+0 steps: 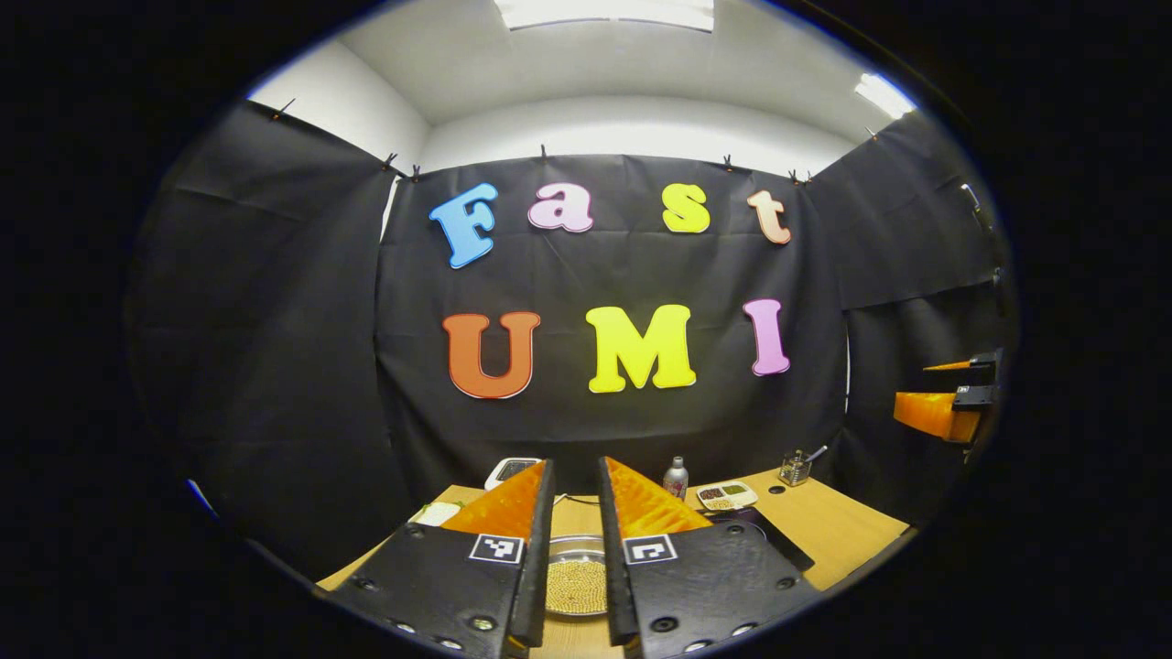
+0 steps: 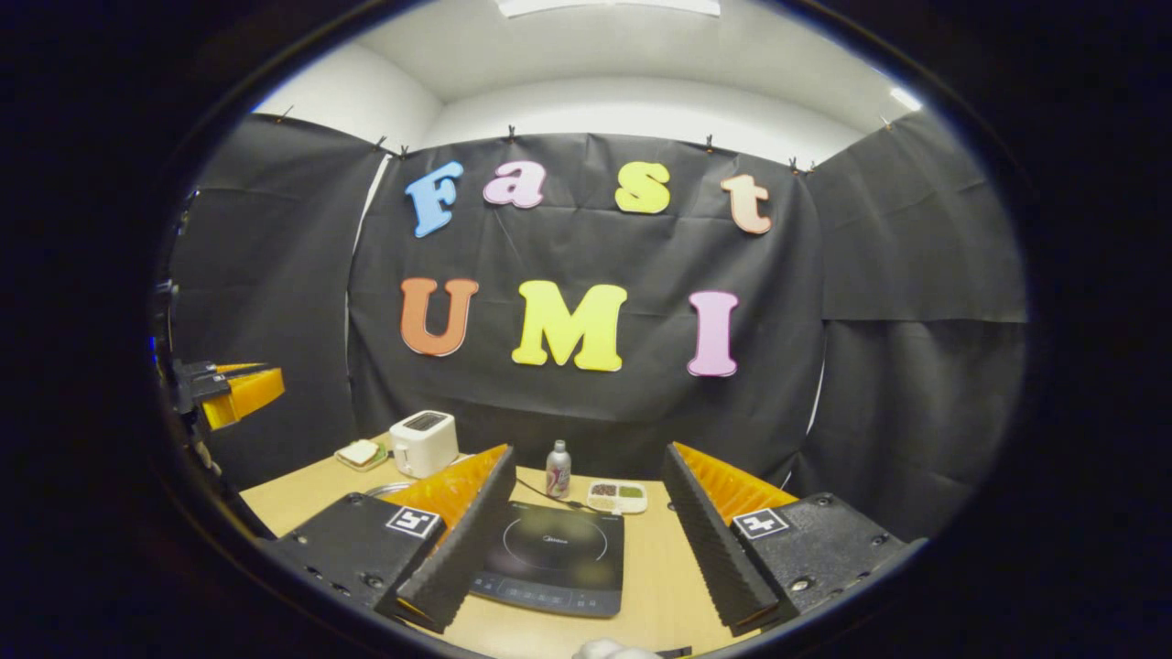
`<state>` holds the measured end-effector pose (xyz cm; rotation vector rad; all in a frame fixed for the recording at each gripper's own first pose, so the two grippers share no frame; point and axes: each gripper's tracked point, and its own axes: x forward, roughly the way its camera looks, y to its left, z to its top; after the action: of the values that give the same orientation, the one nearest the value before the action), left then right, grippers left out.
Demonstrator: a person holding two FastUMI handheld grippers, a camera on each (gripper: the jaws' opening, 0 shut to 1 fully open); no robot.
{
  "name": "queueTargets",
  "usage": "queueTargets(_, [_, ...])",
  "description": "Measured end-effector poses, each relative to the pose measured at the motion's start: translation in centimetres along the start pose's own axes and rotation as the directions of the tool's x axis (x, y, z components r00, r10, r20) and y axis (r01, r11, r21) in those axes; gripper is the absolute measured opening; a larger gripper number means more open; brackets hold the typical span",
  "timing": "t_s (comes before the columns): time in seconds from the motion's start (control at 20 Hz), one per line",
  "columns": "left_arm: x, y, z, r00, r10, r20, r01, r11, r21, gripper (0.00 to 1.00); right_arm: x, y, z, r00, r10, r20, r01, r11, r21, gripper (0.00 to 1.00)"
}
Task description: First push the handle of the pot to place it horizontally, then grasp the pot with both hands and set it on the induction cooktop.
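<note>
Nothing of the task looks done: the pot (image 1: 577, 575) sits on the table (image 1: 824, 517) below the left gripper (image 1: 577, 476), jaws narrowly apart and empty; the right gripper (image 2: 586, 462), jaws wide and empty, hangs above the bare induction cooktop (image 2: 549, 554).

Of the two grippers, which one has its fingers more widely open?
The right gripper: its fingers stand wide apart, with the induction cooktop between them. The left gripper leaves a narrow gap, showing the pot.

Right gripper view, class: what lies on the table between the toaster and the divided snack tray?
In the right gripper view, a small bottle stands between the toaster and the tray, near the back wall.
</note>
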<state>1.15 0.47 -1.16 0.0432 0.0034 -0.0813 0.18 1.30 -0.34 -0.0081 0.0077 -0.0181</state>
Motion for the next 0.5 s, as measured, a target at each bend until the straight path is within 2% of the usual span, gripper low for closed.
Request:
queueTargets(0.05, [0.0, -0.3, -0.6, 1.0, -0.017, -0.013, 0.017, 1.0, 0.0, 0.07, 0.0, 0.0, -0.1, 1.0, -0.002, -0.006, 0.002, 1.0, -0.001, 1.0])
queueTargets(0.2, [0.5, -1.5, -3.4, 0.992, -0.089, -0.087, 0.087, 0.996, -0.031, 0.0, -0.1, -0.1, -0.7, 1.0, -0.017, -0.02, 0.017, 1.0, 0.006, 1.0])
queueTargets(0.35, [1.1, -2.0, -6.8, 0.984, -0.104, -0.147, 0.096, 0.994, -0.056, 0.0, 0.1, -0.3, -1.4, 0.998, -0.028, -0.049, 0.028, 1.0, -0.003, 1.0])
queueTargets(0.5, [1.3, -2.7, -11.0, 0.964, -0.122, -0.238, 0.104, 0.991, -0.084, 0.0, 0.2, -0.9, -2.0, 0.996, -0.043, -0.074, 0.042, 0.999, -0.012, 1.0])
